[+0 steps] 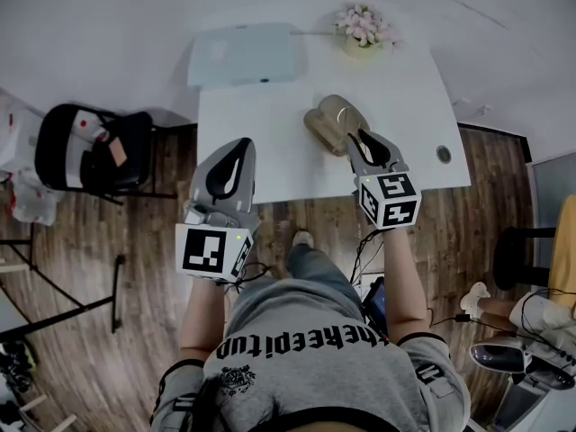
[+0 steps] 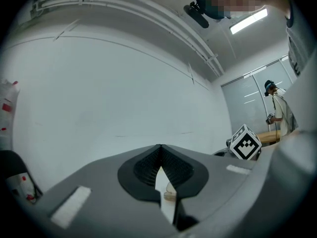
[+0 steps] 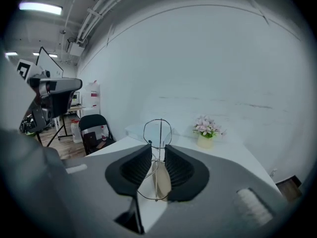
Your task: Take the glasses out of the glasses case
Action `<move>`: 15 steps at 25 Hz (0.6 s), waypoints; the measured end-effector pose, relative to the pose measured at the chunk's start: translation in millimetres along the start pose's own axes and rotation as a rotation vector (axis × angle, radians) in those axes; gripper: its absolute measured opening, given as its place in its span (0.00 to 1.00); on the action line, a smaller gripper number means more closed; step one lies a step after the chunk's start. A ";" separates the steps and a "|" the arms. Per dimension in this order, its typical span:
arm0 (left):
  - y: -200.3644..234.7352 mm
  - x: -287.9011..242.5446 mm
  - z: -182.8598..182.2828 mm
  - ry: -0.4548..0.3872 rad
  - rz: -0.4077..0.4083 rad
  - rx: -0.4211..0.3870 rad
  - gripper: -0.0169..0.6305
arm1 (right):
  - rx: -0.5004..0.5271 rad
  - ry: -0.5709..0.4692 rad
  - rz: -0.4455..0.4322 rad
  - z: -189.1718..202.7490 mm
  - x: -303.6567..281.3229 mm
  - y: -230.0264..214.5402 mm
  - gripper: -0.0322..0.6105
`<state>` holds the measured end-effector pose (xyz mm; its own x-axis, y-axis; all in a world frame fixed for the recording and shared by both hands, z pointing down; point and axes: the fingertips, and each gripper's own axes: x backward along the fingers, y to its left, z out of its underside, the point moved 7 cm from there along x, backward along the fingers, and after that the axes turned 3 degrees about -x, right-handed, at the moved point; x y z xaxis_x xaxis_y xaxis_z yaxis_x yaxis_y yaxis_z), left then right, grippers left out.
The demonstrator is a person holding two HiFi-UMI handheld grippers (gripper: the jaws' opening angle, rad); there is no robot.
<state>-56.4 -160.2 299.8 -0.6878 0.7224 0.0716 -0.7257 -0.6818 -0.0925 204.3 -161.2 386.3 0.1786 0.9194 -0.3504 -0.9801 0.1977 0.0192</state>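
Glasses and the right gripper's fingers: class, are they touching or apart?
Touching. The right gripper view shows the glasses clamped by their wire frame between both fingers.

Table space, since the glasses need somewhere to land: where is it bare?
The table is bare left of the glasses case, nearer than the flat pale box, and right of the case, nearer than the flowers. Crowded spot: the case itself, where the right hand-held gripper holds the glasses.

bare office or lab room, white table point(image 1: 270, 142), black chair point(image 1: 139, 147), wood floor point(image 1: 135, 250), strip light point(image 2: 248, 20)
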 end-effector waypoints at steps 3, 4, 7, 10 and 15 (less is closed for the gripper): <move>-1.7 6.5 -2.4 -0.009 0.018 -0.001 0.06 | -0.017 -0.034 0.014 -3.4 14.2 8.8 0.18; -2.0 8.8 -2.8 -0.011 0.023 -0.002 0.06 | -0.024 -0.047 0.023 -4.5 18.9 11.6 0.18; -2.0 16.2 -3.8 -0.017 0.038 0.000 0.06 | -0.049 -0.087 0.063 -7.3 31.5 18.3 0.06; -2.9 22.0 -5.9 -0.024 0.051 0.003 0.06 | -0.059 -0.101 0.075 -6.6 37.1 23.2 0.06; -2.3 33.7 -10.0 -0.031 0.055 0.005 0.06 | -0.060 -0.132 0.085 -9.8 48.5 32.8 0.05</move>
<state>-77.7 -133.2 292.5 -0.7267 0.6800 0.0971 -0.6869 -0.7209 -0.0922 179.9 -113.4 360.7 0.1008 0.9694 -0.2239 -0.9949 0.1002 -0.0142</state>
